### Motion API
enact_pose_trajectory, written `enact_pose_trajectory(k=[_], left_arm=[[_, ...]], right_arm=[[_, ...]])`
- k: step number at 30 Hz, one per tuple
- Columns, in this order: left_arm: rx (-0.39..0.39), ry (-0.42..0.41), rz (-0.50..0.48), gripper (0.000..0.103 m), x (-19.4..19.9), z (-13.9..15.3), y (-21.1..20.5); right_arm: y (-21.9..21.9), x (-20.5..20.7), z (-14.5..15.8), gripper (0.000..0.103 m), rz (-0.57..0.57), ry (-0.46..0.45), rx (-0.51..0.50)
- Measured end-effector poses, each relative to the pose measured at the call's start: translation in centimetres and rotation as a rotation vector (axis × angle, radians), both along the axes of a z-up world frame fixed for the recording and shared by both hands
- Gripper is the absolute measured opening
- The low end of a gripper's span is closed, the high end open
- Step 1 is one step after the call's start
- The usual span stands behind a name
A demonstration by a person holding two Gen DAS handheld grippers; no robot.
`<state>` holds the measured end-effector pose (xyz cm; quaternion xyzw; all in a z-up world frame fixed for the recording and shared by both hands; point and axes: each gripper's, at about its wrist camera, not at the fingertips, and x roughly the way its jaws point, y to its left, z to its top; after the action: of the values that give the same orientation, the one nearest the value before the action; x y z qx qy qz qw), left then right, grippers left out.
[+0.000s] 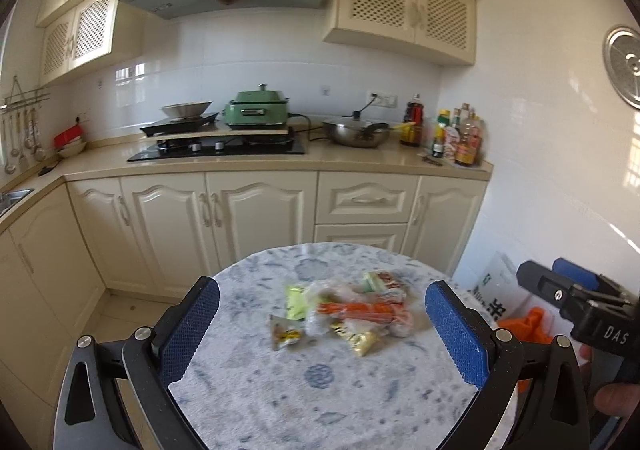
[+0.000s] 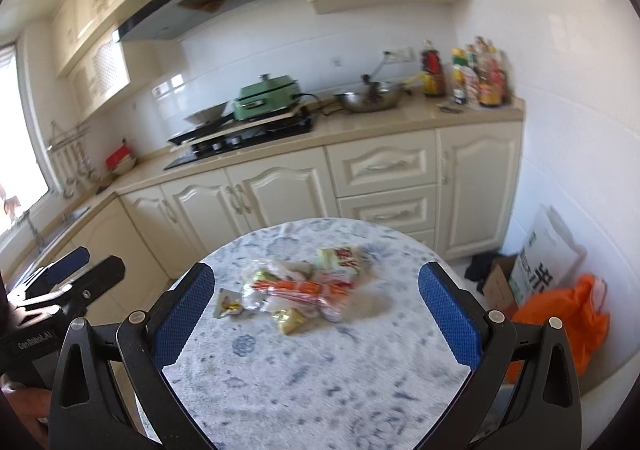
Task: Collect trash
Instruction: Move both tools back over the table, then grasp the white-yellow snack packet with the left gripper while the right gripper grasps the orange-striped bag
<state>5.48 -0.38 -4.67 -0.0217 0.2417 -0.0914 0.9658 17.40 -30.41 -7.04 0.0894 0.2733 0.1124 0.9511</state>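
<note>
Two grippers spread wide, left gripper (image 1: 322,324), right gripper (image 2: 316,316), wrapper pile (image 1: 346,312) on round table (image 1: 320,402), orange bag (image 2: 568,314) beside it, nothing between

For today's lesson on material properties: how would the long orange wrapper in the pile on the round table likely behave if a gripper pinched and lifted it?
The orange wrapper looks like thin, crinkled film, so probably floppy and light. It overlaps neighbouring wrappers, so it may drag some along.
</note>
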Motion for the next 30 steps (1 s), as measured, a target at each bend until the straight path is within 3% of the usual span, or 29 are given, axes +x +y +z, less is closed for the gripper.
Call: enact_pose_trajectory(k=[5, 15, 21, 30], left_arm=[[-0.011, 0.022, 0.051, 0.102, -0.1, -0.1, 1.1], [0.011, 0.056, 0.070, 0.102, 1.6, -1.2, 2.1], [0.016, 0.113, 0.074, 0.102, 4.4, -3.2, 2.3], [0.062, 0.238, 0.064, 0.102, 10.9, -8.2, 1.2]], right_arm=[[2.5, 0.5, 0.3, 0.103, 0.045, -0.031, -0.054], [4.1, 2.4, -1.2, 0.103, 0.099, 0.005, -0.108], [3.4, 4.2, -3.5, 0.103, 0.123, 0.051, -0.126], [2.7, 9.1, -9.0, 0.103, 0.153, 0.193, -0.130]])
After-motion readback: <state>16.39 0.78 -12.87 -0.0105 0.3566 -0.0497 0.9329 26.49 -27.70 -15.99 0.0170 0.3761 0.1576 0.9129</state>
